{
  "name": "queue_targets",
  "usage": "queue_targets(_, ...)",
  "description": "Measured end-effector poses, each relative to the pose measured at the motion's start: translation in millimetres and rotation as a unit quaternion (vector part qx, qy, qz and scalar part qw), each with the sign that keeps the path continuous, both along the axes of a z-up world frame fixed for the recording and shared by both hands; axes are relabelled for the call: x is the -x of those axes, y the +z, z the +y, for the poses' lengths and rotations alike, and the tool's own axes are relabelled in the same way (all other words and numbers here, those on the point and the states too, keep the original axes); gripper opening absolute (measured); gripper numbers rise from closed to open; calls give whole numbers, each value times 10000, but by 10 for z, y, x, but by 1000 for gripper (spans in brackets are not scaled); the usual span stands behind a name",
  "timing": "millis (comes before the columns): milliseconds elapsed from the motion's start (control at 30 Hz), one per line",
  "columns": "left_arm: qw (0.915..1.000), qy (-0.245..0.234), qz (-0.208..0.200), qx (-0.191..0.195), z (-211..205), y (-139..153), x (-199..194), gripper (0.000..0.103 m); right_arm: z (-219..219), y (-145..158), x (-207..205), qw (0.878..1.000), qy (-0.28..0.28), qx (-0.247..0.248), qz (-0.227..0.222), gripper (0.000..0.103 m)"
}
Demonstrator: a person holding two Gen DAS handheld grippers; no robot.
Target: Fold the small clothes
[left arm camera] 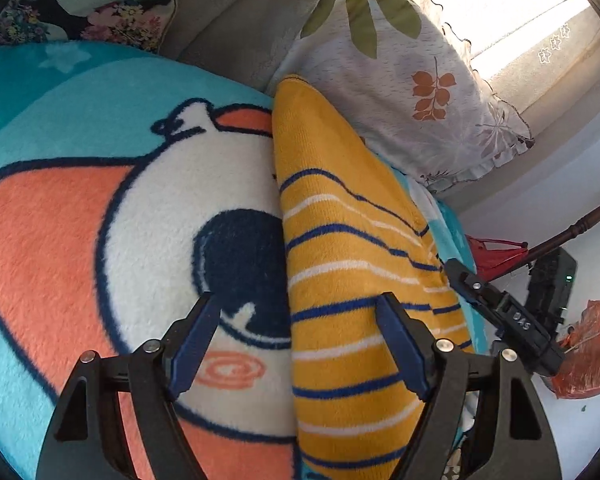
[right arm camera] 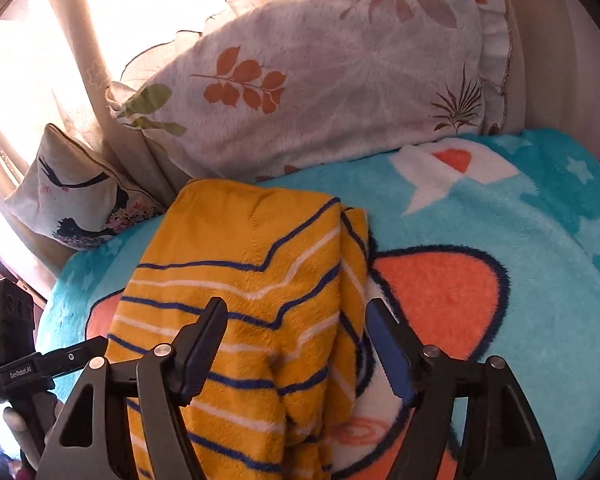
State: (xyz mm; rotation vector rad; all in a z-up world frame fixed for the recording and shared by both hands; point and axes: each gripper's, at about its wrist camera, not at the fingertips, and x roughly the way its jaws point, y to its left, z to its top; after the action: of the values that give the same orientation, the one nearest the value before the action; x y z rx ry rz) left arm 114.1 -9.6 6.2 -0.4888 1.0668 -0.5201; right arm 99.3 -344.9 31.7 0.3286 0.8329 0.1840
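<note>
On the cartoon fleece blanket (right arm camera: 520,240), toward its pillow-side edge, lies a folded yellow striped garment (right arm camera: 252,280). Leaf-print pillow (right arm camera: 340,80) just behind it. Left gripper (left arm camera: 296,316) fingers apart above the garment's edge; right gripper (right arm camera: 296,320) fingers apart, holding nothing.

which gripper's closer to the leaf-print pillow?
Hard to call. Both the left gripper and right gripper hover open over the yellow striped garment, the leaf-print pillow beyond its far end.
</note>
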Motion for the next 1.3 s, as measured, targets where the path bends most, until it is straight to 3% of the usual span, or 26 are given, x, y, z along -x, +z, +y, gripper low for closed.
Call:
queue_targets(67,9994,-310,151,50,-148,-103,-102,81,-92,-190,-187,9992,-78,-228,310,76)
queue_targets(167,9982,-581,-71,-136,-394,-103,-82,89,-203,-407,-345,9960,-88,-821,355,78)
queue_targets(233,9961,-860,-112,-149,-531,-72,-17,68,-193,-441,-378,9922,135,-1197,322,66)
queue_targets(267,9962,-785,-180,-325,-552,-28,15,61,-162,-465,-394,9875,307,-1492,397,48)
queue_targets(300,9964,-699,-249,-405,-539,19,37,54,-118,-466,-391,9852,367,-1618,440,43)
queue_targets(400,9975,-502,-367,-337,-399,194,84,43,81,-258,-324,9898,506,-1316,176,36)
queue_targets(633,9879,-129,-1320,-804,-106,786,291,43,416,225,-102,9865,964,-1137,-680,33)
queue_targets(700,9856,16,-1308,-1070,-77,779,323,49,437,181,-118,9893,837,-1011,-632,33)
queue_targets(800,9876,39,-1056,-1158,-7,622,381,49,389,21,-163,9993,162,-121,-302,34)
queue_targets(900,9892,82,-887,-1168,64,458,484,50,270,-122,-145,9986,-194,497,41,37)
queue_targets(1000,9906,180,-685,-1171,92,312,504,54,135,-43,-1,9979,-457,461,24,37)
queue_targets(1067,9918,205,-570,-1122,96,236,519,54,119,133,165,9986,-374,288,-245,37)
queue_targets(1200,9929,347,-483,-1028,96,171,612,55,404,365,399,9950,518,-453,-727,37)
queue_targets(1300,9928,385,-480,-1024,83,151,719,61,641,285,496,9880,1195,-767,-608,37)
